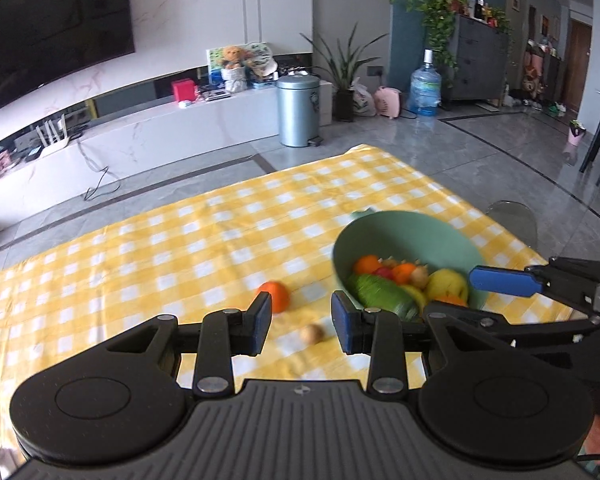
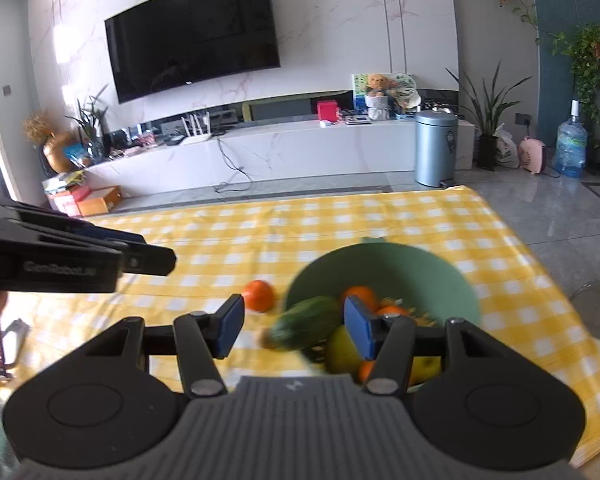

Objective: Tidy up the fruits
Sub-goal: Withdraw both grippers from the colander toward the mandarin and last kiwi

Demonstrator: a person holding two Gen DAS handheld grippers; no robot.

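Note:
A green bowl (image 1: 404,236) is tipped toward me on the yellow checked tablecloth (image 1: 180,240). It holds oranges, a yellow fruit (image 1: 446,282), a green cucumber-like fruit (image 1: 382,294) and other pieces. An orange (image 1: 275,295) and a small tan fruit (image 1: 313,334) lie loose on the cloth to its left. My left gripper (image 1: 300,324) is open above the small tan fruit. My right gripper (image 2: 294,330) is open at the bowl's (image 2: 380,268) near rim, with the green fruit (image 2: 306,326) between its fingers. The loose orange (image 2: 259,295) also shows in the right wrist view.
The table's right edge (image 1: 540,252) drops to a grey tiled floor, with a clear chair back (image 1: 512,216) beside it. A metal bin (image 1: 300,110) and TV cabinet (image 1: 160,136) stand beyond the table. My right gripper's finger (image 1: 504,280) reaches across the bowl.

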